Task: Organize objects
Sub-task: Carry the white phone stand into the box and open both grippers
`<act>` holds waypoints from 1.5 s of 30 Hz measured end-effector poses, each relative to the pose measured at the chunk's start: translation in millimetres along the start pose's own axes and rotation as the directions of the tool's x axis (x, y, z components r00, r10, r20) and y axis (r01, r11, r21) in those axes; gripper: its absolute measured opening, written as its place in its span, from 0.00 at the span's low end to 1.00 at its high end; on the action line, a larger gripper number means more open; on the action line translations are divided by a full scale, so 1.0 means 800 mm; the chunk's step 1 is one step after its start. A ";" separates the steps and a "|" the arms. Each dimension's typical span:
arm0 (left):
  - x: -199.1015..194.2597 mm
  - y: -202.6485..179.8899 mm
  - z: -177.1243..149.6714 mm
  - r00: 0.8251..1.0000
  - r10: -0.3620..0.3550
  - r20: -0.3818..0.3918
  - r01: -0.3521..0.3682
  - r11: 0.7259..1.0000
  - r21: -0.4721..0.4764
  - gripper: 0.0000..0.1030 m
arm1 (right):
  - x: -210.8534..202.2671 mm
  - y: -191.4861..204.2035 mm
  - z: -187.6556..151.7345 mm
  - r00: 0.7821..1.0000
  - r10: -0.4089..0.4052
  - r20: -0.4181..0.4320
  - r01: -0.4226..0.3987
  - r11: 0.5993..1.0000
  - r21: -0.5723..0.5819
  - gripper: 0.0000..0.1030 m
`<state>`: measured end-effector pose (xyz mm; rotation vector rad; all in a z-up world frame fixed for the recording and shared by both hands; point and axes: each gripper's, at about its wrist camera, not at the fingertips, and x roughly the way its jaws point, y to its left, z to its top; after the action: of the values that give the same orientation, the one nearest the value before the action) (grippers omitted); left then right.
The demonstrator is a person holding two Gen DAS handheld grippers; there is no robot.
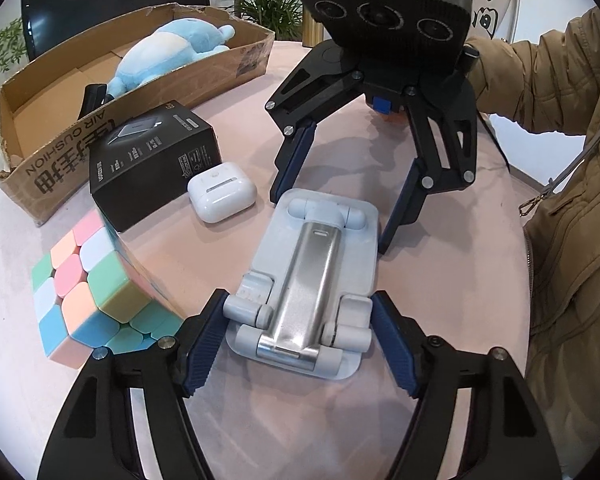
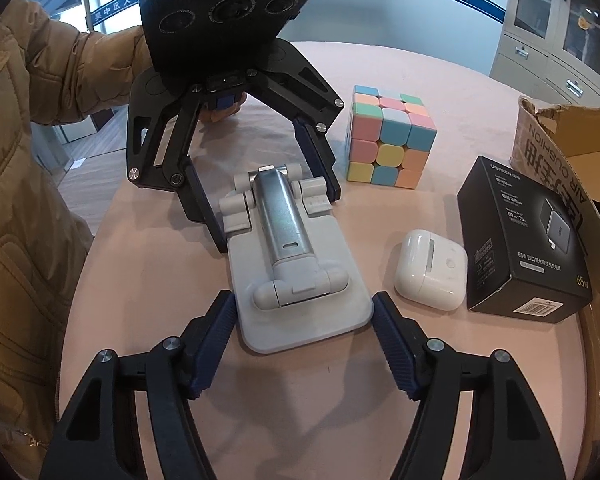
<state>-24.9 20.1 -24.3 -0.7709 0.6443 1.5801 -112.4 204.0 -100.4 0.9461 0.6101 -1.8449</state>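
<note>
A folded grey phone stand (image 1: pixel 312 272) (image 2: pixel 292 248) with a silver arm lies flat on the pink table (image 1: pixel 260 420), between my two grippers, which face each other. My left gripper (image 1: pixel 300 300) (image 2: pixel 276 220) straddles the hinged end, its blue pads (image 1: pixel 204 344) against both sides of it. At the opposite end my right gripper (image 2: pixel 303 297) (image 1: pixel 329 224) has its pads (image 2: pixel 392 336) touching the edges of the base plate. A pastel puzzle cube (image 1: pixel 96 292) (image 2: pixel 388 136), a white earbuds case (image 1: pixel 222 192) (image 2: pixel 430 270) and a black charger box (image 1: pixel 156 160) (image 2: pixel 528 240) stand beside the stand.
An open cardboard box (image 1: pixel 60 160) (image 2: pixel 540 140) at the table's edge holds a blue plush toy (image 1: pixel 168 52) and a dark object (image 1: pixel 94 96). A person in a tan padded jacket (image 1: pixel 560 240) (image 2: pixel 28 200) stands close to the table. Plants and a monitor are behind the box.
</note>
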 end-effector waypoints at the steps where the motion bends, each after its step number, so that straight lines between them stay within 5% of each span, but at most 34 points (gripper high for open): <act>1: 0.000 0.000 -0.001 1.000 0.000 -0.001 0.000 1.000 0.002 0.68 | 0.002 0.001 0.000 1.000 0.001 0.000 -0.001 1.000 0.002 0.66; 14: 0.002 -0.010 0.008 1.000 -0.001 0.000 0.001 1.000 0.029 0.68 | -0.011 0.008 -0.007 1.000 0.025 -0.019 -0.025 1.000 0.001 0.66; 25: -0.021 0.006 0.057 0.998 0.033 0.060 -0.038 0.997 0.074 0.68 | -0.052 -0.009 0.013 0.999 -0.032 -0.011 0.032 0.999 -0.031 0.66; 35: -0.027 0.068 0.137 0.991 0.087 0.103 -0.100 0.987 0.127 0.68 | -0.125 -0.111 0.049 0.991 -0.124 -0.040 0.121 0.990 -0.066 0.66; 45: 0.000 0.190 0.185 0.990 0.090 0.107 -0.099 0.991 0.086 0.69 | -0.161 -0.243 0.069 0.984 -0.164 -0.064 0.161 0.986 -0.048 0.66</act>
<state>-193.1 112.4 65.7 -0.5951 0.6813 1.6533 -273.6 314.0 39.1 0.9571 0.7856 -1.9417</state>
